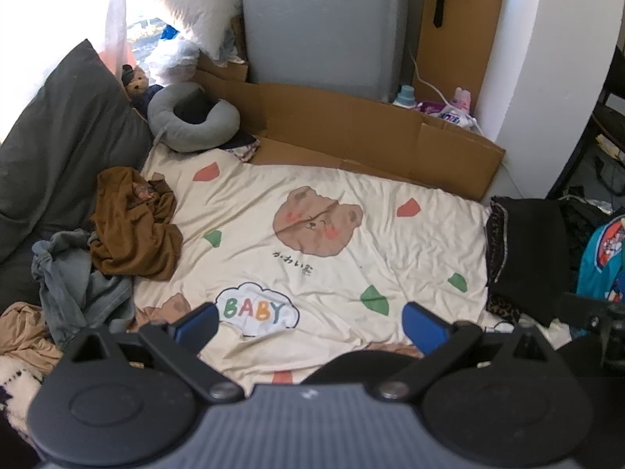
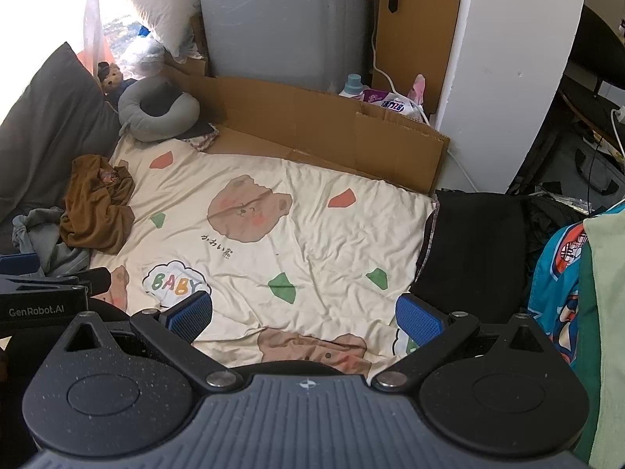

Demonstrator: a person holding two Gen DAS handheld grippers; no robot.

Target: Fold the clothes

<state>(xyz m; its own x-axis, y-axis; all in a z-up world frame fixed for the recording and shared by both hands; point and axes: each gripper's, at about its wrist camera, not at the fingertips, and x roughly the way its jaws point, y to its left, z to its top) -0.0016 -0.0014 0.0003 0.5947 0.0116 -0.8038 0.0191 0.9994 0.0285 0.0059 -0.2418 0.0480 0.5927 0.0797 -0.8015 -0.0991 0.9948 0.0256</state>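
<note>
Left wrist view shows the left gripper [image 1: 308, 322] wide apart and empty over the bear sheet [image 1: 312, 242]; the right gripper [image 2: 304, 314] is the same. Crumpled clothes sit at the sheet's left edge: a brown top [image 1: 133, 226] on a grey one [image 1: 78, 285]. Flat dark clothes [image 2: 472, 250] lie at its right edge. Any fold goes best on the bare middle, corners pinched first.

Daylight floods in from the upper left of both views — the sheer pale curtain [image 1: 115, 19] and fluffy white pillow [image 1: 187, 0] are blown out to glare. The cream bear-print cotton sheet [image 1: 351, 195] is evenly lit and sharp. Fisheye bending curves the edges — corners fall to black.
</note>
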